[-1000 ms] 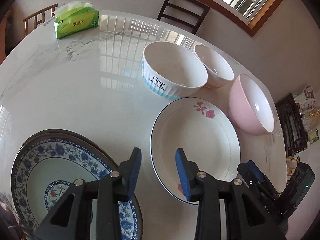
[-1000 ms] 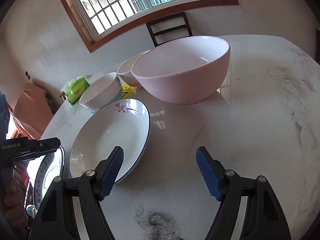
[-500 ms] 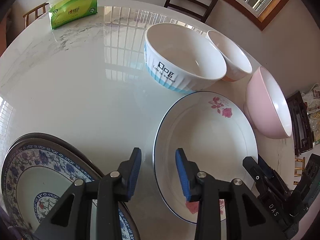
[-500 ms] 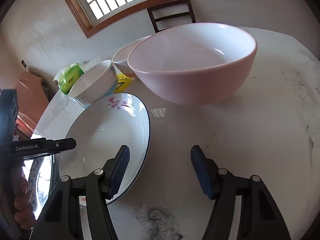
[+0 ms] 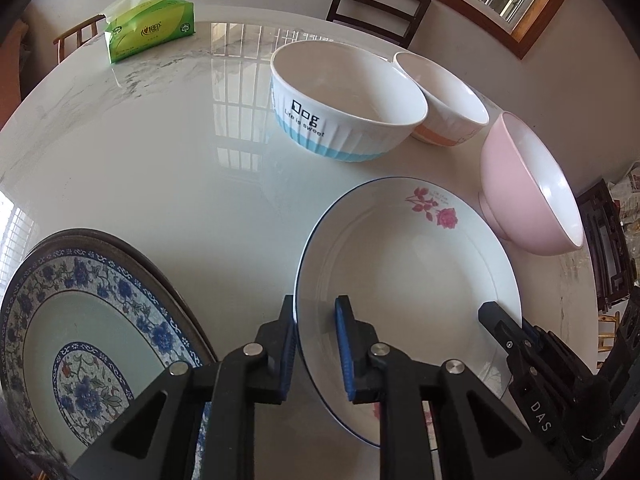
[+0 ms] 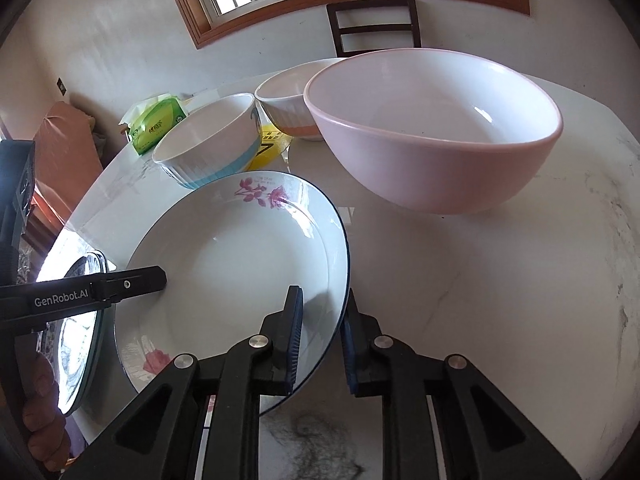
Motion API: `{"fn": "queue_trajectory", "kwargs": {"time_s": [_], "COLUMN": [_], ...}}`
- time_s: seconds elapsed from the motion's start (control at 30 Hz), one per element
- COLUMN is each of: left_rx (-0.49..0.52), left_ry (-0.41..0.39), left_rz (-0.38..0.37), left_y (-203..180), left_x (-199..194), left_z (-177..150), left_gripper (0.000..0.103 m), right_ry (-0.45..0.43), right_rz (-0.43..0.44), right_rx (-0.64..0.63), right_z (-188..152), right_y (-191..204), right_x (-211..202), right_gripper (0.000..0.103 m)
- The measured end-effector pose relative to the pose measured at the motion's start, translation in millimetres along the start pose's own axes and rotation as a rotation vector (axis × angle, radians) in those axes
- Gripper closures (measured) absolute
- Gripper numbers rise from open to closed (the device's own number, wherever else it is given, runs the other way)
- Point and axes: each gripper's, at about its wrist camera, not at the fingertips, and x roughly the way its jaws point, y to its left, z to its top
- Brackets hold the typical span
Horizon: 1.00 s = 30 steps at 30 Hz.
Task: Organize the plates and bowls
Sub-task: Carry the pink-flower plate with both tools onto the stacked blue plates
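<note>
A white plate with red roses and a blue rim (image 5: 400, 272) (image 6: 240, 260) lies on the marble table (image 5: 160, 160). My left gripper (image 5: 316, 308) straddles the plate's left rim, its jaws closing on it, one pad outside and one inside. My right gripper (image 6: 323, 300) is shut on the opposite rim. Behind the plate stand a pink bowl (image 5: 516, 184) (image 6: 440, 172), a white "Dog" bowl with a blue band (image 5: 344, 120) (image 6: 200, 156) and a smaller orange-banded bowl (image 5: 444, 104) (image 6: 288, 108). A blue-patterned plate (image 5: 80, 320) rests on a dark plate at the left.
A green tissue pack (image 5: 152, 32) sits at the table's far side. A dark wooden chair (image 5: 376, 4) stands under the window. A yellow item (image 6: 272, 148) lies between the bowls. A hand (image 6: 40, 400) holds the left gripper at the table's edge.
Both grippers moved forward and down onto the rose plate's rim. The right jaws went from wide open to shut on it; the left jaws narrowed around the other side.
</note>
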Motion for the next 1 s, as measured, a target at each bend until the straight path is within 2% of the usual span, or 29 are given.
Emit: {"fn": "queue_trajectory", "kwargs": {"time_s": [0.4, 0.73, 1.0], "left_rx": [0.007, 0.043, 0.016], "left_ry": [-0.027, -0.07, -0.102], "left_rz": [-0.033, -0.029, -0.023], "left_y": [-12, -23, -11], "left_x": [-24, -49, -72], "left_z": [-29, -54, -64], "left_gripper": [0.085, 0.085, 0.085], "right_ry": [-0.021, -0.043, -0.06], "right_rz": [0.004, 0.021, 0.037], "right_rx": [0.031, 0.069, 0.065], "right_z": [-22, -44, -50], "right_y": [-7, -11, -3], "right_x": [-24, -51, -66], "right_gripper": [0.086, 0.086, 0.086]}}
